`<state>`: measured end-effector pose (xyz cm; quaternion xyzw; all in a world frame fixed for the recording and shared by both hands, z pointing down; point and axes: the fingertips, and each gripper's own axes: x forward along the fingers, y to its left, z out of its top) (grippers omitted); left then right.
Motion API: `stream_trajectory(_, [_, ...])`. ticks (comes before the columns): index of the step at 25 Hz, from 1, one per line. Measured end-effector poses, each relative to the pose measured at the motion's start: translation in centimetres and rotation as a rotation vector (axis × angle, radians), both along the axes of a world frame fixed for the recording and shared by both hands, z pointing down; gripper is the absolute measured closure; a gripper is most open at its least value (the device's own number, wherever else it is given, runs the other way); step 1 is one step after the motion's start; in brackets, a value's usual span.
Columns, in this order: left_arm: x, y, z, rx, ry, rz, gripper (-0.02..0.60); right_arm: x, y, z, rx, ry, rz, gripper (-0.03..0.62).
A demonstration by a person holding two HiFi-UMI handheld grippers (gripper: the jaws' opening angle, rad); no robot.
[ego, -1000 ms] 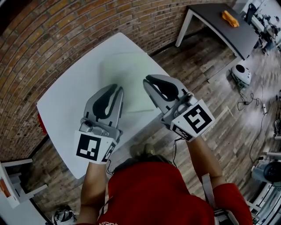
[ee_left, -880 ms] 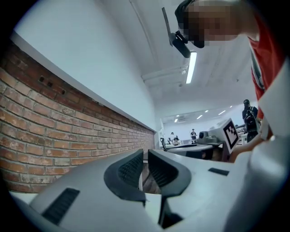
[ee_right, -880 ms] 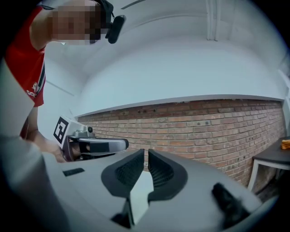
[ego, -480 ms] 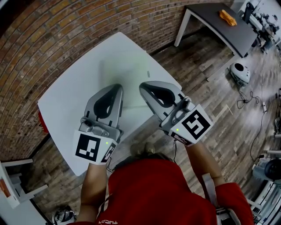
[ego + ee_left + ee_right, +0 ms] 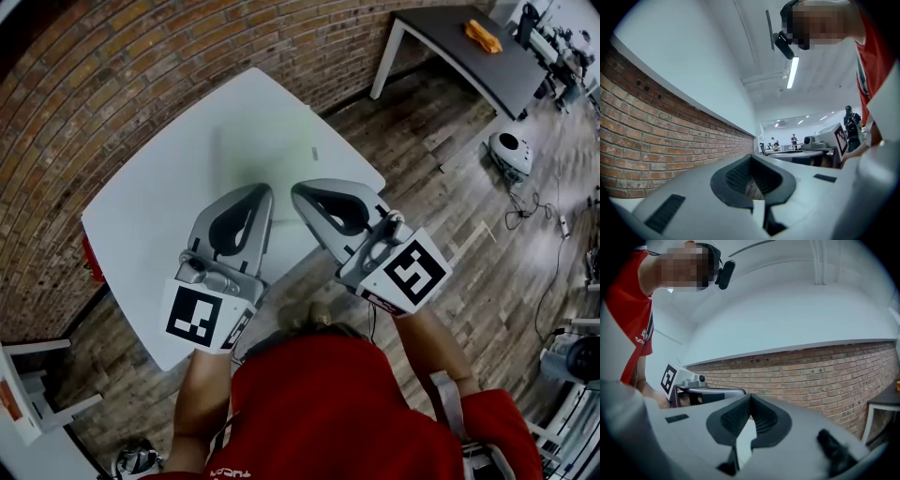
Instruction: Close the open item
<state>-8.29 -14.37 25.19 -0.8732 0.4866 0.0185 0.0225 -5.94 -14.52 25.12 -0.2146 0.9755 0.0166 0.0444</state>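
I had both claws over the white table (image 5: pixel 141 216), which stood against the brick wall (image 5: pixel 141 56). The left gripper (image 5: pixel 262 190) was clenched: in the left gripper view its 2 ribbed pads (image 5: pixel 736 176) met at the tip with nothing between them. The right gripper (image 5: pixel 298 191) was clenched as well, and the right gripper view showed its pads (image 5: pixel 733 417) pressed together on nothing. The 2 tips sat near each other but did not touch, above the table's near half. Both gripper views looked up at wall and ceiling, not at the table.

As for the open item, I could not pick it out for certain. All I saw on the table was a faint pale-green, see-through flat patch (image 5: pixel 258 150) just beyond the tips, with a small grey mark (image 5: pixel 315 153) at its right side; I could not tell what kind of thing it was, nor whether it stood open.

Well apart, on the wooden floor (image 5: pixel 450 206), stood a dark table (image 5: pixel 469 56) with an orange thing (image 5: pixel 484 36) on it.
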Motion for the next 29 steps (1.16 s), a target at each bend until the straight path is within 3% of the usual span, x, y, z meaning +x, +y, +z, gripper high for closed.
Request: stream_trajectory(29, [1.3,0.9,0.9,-0.015,-0.019,0.005,0.569,1.5,1.4,0.6,-0.002,0.007,0.008,0.563])
